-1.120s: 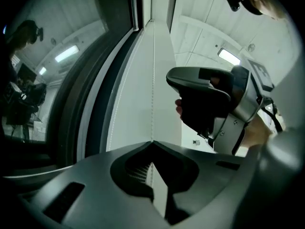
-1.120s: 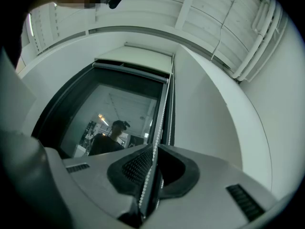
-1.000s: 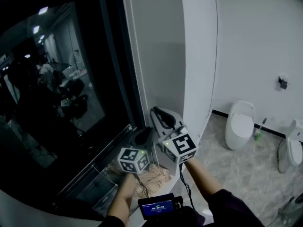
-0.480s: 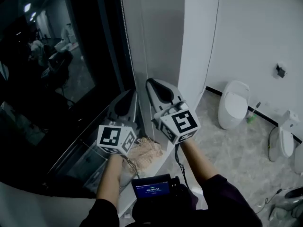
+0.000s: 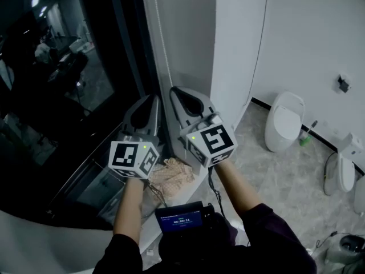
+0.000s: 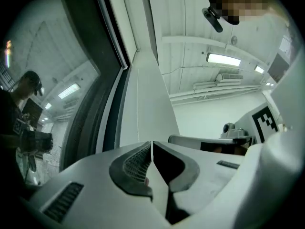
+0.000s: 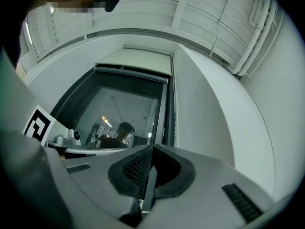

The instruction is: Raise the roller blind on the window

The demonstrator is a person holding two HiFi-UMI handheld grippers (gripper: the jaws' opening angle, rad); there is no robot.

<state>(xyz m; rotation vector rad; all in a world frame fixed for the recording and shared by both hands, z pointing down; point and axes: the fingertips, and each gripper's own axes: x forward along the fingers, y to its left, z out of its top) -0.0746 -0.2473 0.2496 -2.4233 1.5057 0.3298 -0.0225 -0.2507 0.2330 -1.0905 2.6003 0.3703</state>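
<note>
The white bead chain (image 5: 162, 44) of the roller blind hangs along the right side of the dark window (image 5: 68, 84) and runs down to the tips of my two grippers. My right gripper (image 5: 174, 91) points up at the chain's lower visible end, jaws together. My left gripper (image 5: 154, 99) sits just left of it, also pointing up, jaws together. In the left gripper view the chain (image 6: 138, 94) runs up the pale wall just left of the jaw line. In the right gripper view the chain (image 7: 174, 113) follows the window frame, and the blind (image 7: 138, 61) is near the top. No chain shows between either pair of pads.
A crumpled beige cloth (image 5: 171, 176) lies on the sill below the grippers. A white toilet (image 5: 285, 121) stands by the far wall, another fixture (image 5: 344, 170) at the right edge. A thin cable (image 5: 261, 50) hangs down the white wall. A small screen (image 5: 181, 219) sits at my chest.
My left gripper has risen and tilted up, and its tip now stands close beside the right gripper's. The right gripper has stayed at the chain. Both jaws stay together.
</note>
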